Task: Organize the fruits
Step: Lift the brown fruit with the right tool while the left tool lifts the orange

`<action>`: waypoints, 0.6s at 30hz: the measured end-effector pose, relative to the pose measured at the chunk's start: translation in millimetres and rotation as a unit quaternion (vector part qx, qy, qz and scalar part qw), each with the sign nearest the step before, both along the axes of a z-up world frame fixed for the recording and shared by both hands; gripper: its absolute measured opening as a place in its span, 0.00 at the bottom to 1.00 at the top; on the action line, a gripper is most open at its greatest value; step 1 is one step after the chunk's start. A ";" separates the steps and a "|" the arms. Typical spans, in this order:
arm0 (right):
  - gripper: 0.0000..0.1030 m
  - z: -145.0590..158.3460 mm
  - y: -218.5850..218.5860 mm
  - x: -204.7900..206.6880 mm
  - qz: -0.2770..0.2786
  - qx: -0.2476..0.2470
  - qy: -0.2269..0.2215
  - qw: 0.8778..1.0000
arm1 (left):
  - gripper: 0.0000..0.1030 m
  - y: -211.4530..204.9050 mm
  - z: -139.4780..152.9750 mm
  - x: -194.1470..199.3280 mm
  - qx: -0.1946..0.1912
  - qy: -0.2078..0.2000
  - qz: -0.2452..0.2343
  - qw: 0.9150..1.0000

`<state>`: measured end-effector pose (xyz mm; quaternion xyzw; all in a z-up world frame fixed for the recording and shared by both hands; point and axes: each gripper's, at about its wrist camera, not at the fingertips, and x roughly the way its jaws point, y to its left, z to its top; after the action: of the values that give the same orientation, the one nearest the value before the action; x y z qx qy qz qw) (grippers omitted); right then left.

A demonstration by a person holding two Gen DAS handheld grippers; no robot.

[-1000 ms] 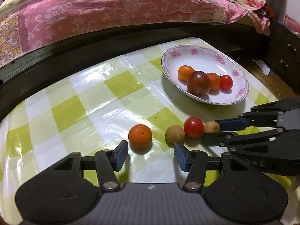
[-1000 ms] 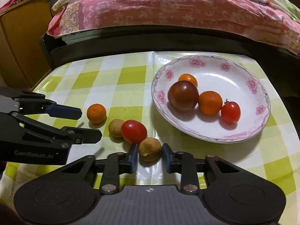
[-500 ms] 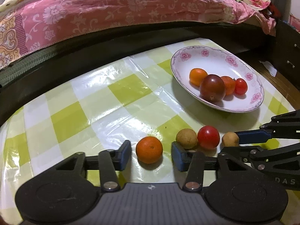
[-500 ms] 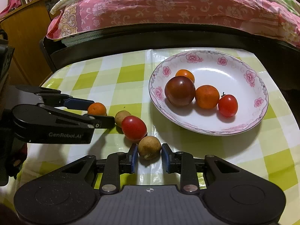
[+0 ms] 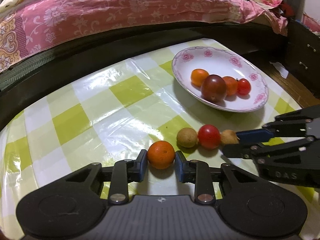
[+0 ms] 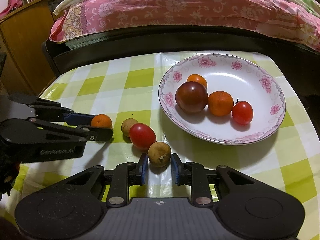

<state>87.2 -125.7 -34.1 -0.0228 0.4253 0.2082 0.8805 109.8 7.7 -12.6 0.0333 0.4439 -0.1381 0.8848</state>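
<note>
My left gripper [image 5: 161, 163] is shut on a small orange [image 5: 161, 154] that rests on the checked tablecloth; it also shows in the right wrist view [image 6: 101, 121]. My right gripper [image 6: 159, 166] is shut on a brown longan [image 6: 159, 154], which also shows in the left wrist view [image 5: 228, 137]. A red cherry tomato [image 6: 142, 136] and a second longan [image 6: 129, 127] lie between the two grippers. A white flowered plate [image 6: 266, 132] at the right holds a dark tomato [image 6: 191, 97], two oranges and a red cherry tomato [image 6: 242, 112].
A bed with a pink floral quilt [image 6: 180, 10] and a dark frame [image 5: 120, 46] runs along the table's far edge. A wooden cabinet [image 6: 24, 46] stands at the far left. A dark drawer unit [image 5: 304, 60] stands at the right.
My left gripper moved forward around the small orange and closed on it. My right gripper stayed around the longan and closed a little tighter.
</note>
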 end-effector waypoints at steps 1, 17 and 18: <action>0.21 -0.2 -0.1 0.2 -0.001 0.000 -0.001 1.000 | 0.36 -0.1 0.3 -1.3 -0.001 0.001 -0.002 1.000; 0.27 -2.6 8.5 -0.7 0.016 -0.027 -0.030 0.999 | 0.38 -10.1 -5.1 -10.9 0.033 -0.002 -0.021 0.999; 0.27 -2.5 8.8 -0.7 0.017 -0.028 -0.030 0.999 | 0.38 -10.2 -5.0 -10.7 0.033 -0.001 -0.021 0.999</action>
<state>86.5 -116.9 -36.6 -0.0612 0.4041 0.2099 0.8882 99.1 -2.5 -17.6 0.0724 0.4462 -0.1416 0.8807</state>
